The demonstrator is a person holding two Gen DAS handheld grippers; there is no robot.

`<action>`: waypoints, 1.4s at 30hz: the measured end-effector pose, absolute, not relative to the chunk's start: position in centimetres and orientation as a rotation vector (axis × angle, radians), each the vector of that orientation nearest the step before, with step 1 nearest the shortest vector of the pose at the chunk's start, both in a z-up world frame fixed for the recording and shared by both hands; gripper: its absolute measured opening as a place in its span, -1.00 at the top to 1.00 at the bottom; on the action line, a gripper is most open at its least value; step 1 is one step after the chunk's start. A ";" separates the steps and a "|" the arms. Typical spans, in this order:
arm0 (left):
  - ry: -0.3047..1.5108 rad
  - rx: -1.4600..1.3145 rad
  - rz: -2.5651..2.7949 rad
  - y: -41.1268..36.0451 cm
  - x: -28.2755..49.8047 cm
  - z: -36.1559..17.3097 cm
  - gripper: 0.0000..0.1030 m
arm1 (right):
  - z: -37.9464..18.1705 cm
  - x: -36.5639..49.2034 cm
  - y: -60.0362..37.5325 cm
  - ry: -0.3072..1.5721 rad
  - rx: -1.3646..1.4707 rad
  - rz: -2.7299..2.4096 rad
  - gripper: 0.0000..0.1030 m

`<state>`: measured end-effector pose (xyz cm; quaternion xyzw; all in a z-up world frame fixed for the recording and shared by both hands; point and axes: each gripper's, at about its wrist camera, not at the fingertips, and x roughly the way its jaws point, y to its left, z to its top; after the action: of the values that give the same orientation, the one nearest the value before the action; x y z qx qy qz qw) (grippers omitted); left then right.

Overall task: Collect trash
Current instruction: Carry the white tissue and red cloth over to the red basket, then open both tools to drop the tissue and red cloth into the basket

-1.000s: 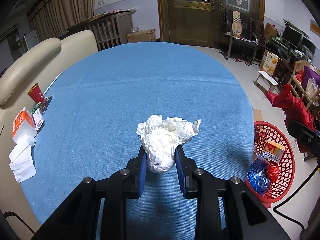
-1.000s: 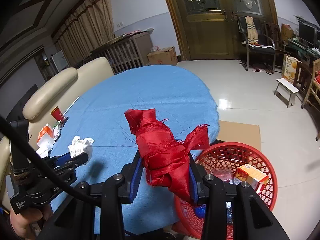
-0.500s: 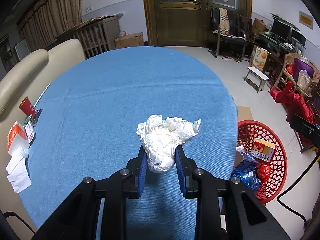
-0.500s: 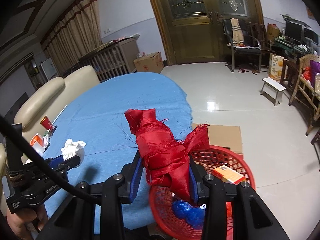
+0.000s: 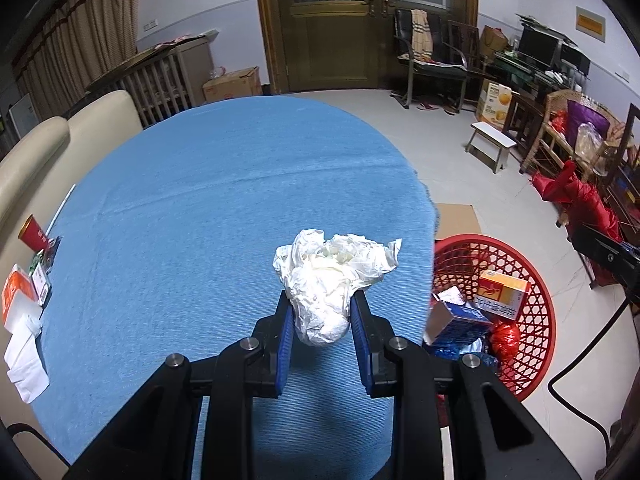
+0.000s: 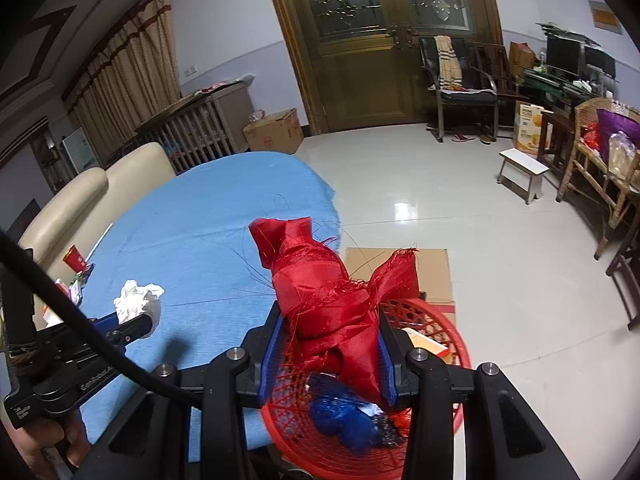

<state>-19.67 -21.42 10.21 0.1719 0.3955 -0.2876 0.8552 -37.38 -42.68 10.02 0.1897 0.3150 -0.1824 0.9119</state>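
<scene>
Right gripper [image 6: 326, 360] clamps a frayed red satin cloth [image 6: 332, 304] directly over the round red plastic mesh basket [image 6: 448, 340], prob. for dropping; left gripper [image 5: 322, 330] pinches a crumpled white paper wad [image 5: 332, 280] beside the basket, over the blue tablecloth [image 5: 200, 220].

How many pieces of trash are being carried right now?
2. A crumpled white tissue wad is clamped in the left gripper above the blue table; a red cloth bundle is in the right gripper over the red basket.

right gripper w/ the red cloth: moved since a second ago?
Yes. The right gripper, shut on the red cloth, has shifted off the blue table edge to over the red basket.
</scene>
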 end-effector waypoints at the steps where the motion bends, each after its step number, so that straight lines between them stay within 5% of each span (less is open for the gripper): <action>1: 0.831 0.364 -0.609 -21.6 -19.8 10.2 0.44 | 10.0 -37.6 -42.9 0.650 0.391 -0.383 0.18; 42: 0.863 0.463 -0.735 -29.4 -22.8 9.2 0.44 | 4.0 -40.5 -47.5 0.783 0.484 -0.460 0.16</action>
<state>-22.76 -29.38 9.15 0.2171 0.4052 -0.3452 0.8182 -40.54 -47.52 4.01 0.2315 0.3745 -0.2199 0.8705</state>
